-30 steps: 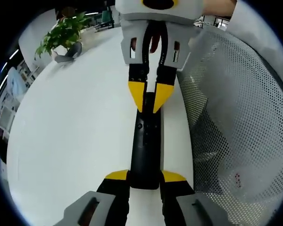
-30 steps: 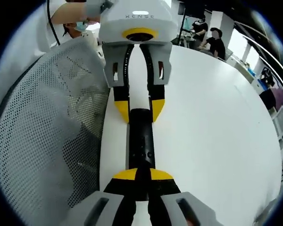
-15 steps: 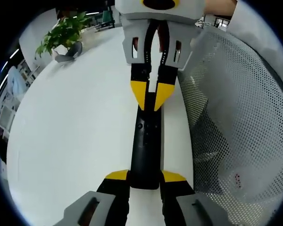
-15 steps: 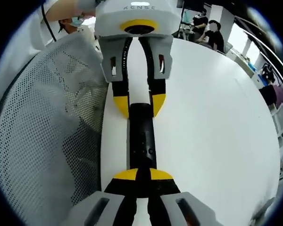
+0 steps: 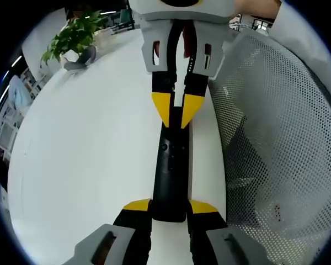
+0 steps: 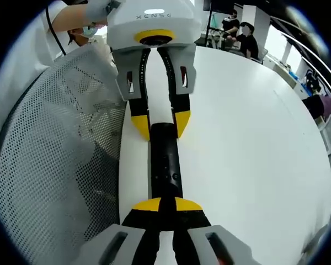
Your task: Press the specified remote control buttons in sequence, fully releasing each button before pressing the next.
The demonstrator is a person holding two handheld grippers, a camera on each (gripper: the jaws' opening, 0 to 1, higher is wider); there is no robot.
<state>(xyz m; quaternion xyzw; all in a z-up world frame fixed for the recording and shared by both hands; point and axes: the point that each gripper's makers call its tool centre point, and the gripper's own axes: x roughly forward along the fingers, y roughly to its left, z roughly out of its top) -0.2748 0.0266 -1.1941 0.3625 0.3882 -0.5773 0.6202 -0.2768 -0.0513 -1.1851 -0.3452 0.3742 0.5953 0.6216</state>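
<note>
Two claws on one black remote (image 5: 171, 171), which lies lengthwise on the white desk (image 5: 83, 154) near its edge, next to a white mesh chair back (image 5: 276, 138).

Left claw (image 5: 170, 208): jaws pinching the near end of the remote in the left gripper view, yellow tips either side of the body, holding it steady. In the right gripper view the same claw shows at the far end of the remote (image 6: 163, 160), tips (image 6: 158, 122) flanking it.

Right claw (image 6: 161, 205): jaws pressed together, yellow tips meeting with no gap, sitting on top of the remote's near end in the right gripper view. In the left gripper view it comes in from the far side, tips (image 5: 176, 110) close together over the far end of the remote. Looks like closed tips used as a poker on the button face; cannot tell whether a button is actually depressed or which one.

Progress: mid-sequence at best guess. Remote is secured and the pressing claw is on or just above the keys, but no screen or indicator visible, so how many presses are done is not readable. Left to do: release fully, move to next button, finish sequence.

Far left: potted plant (image 5: 74, 38) on the desk. People seated at far side (image 6: 240, 36).
</note>
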